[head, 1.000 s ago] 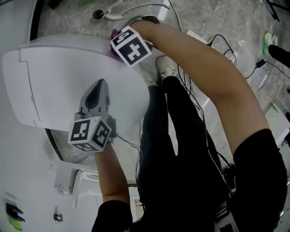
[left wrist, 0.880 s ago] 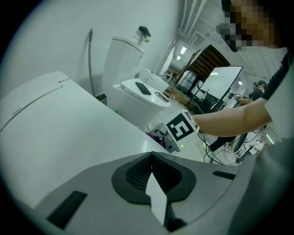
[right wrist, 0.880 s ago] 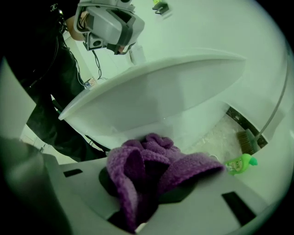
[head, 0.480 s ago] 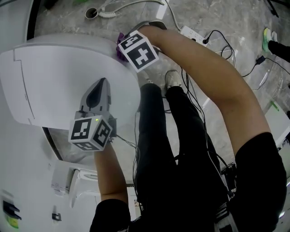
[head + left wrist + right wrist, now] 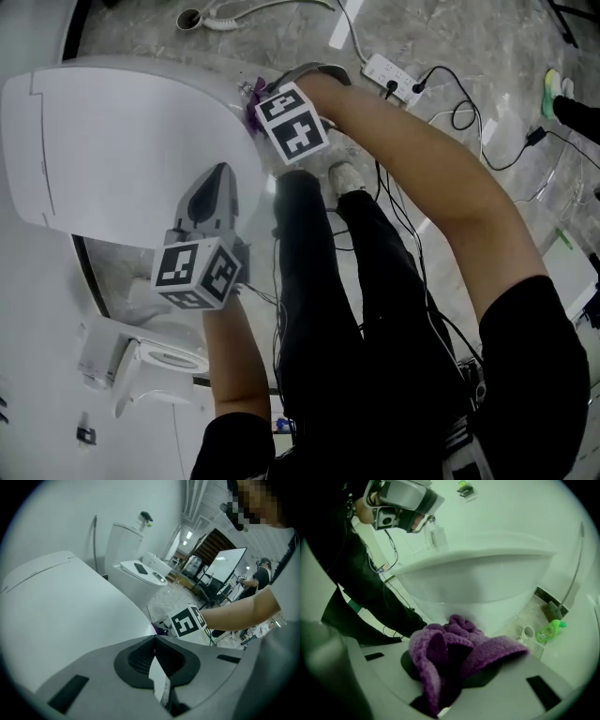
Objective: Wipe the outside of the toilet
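Observation:
The toilet's white closed lid fills the upper left of the head view. My right gripper is shut on a purple cloth and holds it against the toilet's front outer side. In the right gripper view the cloth bunches between the jaws of my right gripper, with the white bowl wall just ahead. My left gripper hovers at the lid's near edge, jaws shut and nothing held. In the left gripper view my left gripper points across the lid.
A power strip and cables lie on the stone floor near the person's legs. A second toilet stands at lower left, and another toilet stands beyond the lid. A green bottle sits on the floor by the bowl.
The right gripper has slid the cloth along the toilet's front curve, towards the person. The head view has shifted, so the left gripper now sits at the lid's edge instead of over it.

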A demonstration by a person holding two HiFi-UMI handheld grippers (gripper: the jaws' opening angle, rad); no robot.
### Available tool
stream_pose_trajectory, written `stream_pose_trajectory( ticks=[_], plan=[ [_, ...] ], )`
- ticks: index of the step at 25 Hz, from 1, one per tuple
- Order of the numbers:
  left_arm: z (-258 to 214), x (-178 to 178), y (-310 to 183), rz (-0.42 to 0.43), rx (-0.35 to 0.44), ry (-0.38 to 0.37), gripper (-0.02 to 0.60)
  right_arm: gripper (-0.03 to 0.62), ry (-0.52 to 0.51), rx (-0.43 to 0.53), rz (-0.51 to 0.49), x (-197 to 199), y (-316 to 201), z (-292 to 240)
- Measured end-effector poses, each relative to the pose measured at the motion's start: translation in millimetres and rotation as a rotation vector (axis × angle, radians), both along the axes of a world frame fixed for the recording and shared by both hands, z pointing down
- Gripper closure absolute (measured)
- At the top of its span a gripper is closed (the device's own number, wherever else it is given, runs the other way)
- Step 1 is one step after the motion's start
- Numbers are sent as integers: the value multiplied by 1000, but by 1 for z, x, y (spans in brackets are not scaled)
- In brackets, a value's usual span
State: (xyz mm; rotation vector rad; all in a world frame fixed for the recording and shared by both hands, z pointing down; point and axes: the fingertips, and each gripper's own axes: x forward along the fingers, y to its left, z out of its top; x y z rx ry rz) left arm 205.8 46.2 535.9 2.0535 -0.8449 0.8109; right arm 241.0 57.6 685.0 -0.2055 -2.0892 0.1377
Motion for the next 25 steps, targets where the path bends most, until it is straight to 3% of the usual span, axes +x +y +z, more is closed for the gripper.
stream_pose_trajectory(
  ticks=[3, 11, 14, 18, 25],
  plan=[
    [-8, -8, 26, -70, 9, -13, 574, 487, 4, 7, 77, -1, 14, -2],
    [-18, -51, 88, -300, 27, -40, 574, 487, 64, 84, 154, -11, 43, -7],
    [-17, -63, 112, -337, 9, -54, 574, 487, 65, 80, 202, -17, 58, -11],
    [-17, -76, 144, -379, -13, -70, 574, 487, 42, 55, 191, -35, 91, -18],
    [-9, -108, 174, -429, -10, -80, 574, 487, 46, -2, 321, -55, 114, -18]
  ],
)
